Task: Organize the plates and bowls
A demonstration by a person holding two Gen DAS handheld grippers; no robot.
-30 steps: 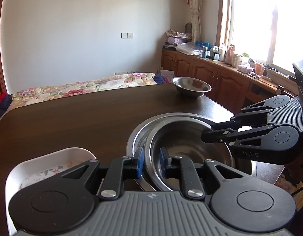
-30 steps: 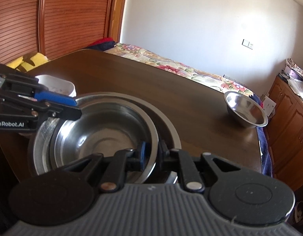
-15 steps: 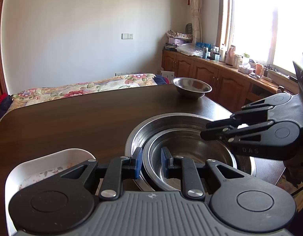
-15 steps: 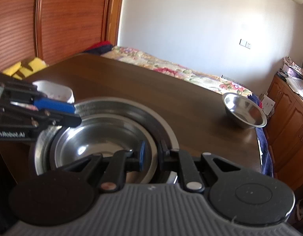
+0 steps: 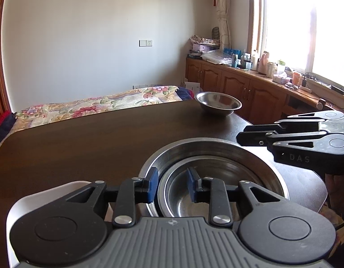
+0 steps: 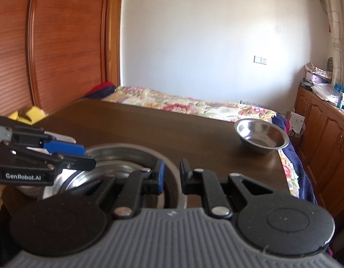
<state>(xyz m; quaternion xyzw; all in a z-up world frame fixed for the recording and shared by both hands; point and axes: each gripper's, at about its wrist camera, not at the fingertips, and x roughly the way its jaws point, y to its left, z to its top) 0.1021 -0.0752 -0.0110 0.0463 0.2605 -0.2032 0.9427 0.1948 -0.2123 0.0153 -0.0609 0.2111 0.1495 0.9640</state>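
Left gripper hovers level, fingers parted, over nested steel bowls (round, shiny); right gripper likewise parted, gripping nothing.

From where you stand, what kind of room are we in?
Most likely a bedroom in a home: a bed with a floral bedspread sits behind the dark wooden table, wooden cabinets cluttered with bottles run under the window, and a wooden wardrobe fills one wall.

Left gripper, lower centre of its own view, jaws parted, 2 blue pads apart. Right gripper, lower centre of its view, jaws likewise parted, gripping nothing.
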